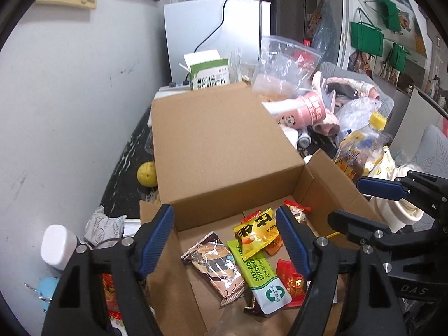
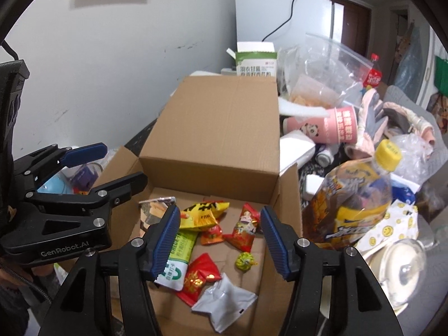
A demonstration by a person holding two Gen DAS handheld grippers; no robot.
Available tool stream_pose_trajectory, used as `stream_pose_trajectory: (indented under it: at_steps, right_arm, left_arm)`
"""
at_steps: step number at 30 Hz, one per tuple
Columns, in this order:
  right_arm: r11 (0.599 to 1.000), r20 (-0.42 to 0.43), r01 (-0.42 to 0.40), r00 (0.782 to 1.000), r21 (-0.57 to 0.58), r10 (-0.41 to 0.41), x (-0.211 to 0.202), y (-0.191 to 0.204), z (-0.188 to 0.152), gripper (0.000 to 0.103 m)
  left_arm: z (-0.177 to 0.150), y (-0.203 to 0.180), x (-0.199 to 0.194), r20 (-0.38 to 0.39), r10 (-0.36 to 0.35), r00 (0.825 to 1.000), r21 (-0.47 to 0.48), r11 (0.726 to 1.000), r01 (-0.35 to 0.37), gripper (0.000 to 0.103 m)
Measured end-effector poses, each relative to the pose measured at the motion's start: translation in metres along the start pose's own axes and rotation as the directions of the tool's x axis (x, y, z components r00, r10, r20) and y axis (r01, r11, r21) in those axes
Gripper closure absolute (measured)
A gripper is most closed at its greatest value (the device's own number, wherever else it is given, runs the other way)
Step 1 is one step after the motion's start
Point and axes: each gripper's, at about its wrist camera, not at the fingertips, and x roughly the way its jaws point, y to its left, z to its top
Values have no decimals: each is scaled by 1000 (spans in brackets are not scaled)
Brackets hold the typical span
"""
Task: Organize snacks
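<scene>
You carry two matching black plastic grippers, the left gripper (image 1: 225, 240) and right gripper (image 2: 219, 240), each with ribbed blue finger pads (image 2: 167, 242), silver screw heads (image 2: 303, 242), triangular frame cut-outs and white "GenRobot.AI" lettering (image 2: 64, 252).

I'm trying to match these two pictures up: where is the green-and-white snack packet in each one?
Left wrist view: the green-and-white packet lies on the cardboard box floor, lower centre, between the two blue pads.
Right wrist view: same packet, lower left of centre, partly behind the left blue pad.
Shared landmark: the yellow snack bag touching its far end.
</scene>
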Motion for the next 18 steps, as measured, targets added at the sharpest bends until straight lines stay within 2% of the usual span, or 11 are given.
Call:
stream_pose_trajectory:
  at_steps: [6,9,14,18]
  right_arm:
    - [1000,63,29,998,-1,-29,-38,5,9,43]
    - [999,106,51,993,-4,-50,-61,9,13,38]
    - [996,180,93,979,-3,-91,-100,19,12,37]
    - [992,254,124,960,-13,-117,-132,31,7,31]
  left_arm:
    - [12,-3,-39,66,-5,998,7,1000,4,29]
    - [17,-4,-60,105,-2,994,11,1000,1,29]
    - [16,-5,-95,176,14,984,7,1000,-15,29]
    - [11,-3,-124,222,3,975,-6,1000,-1,28]
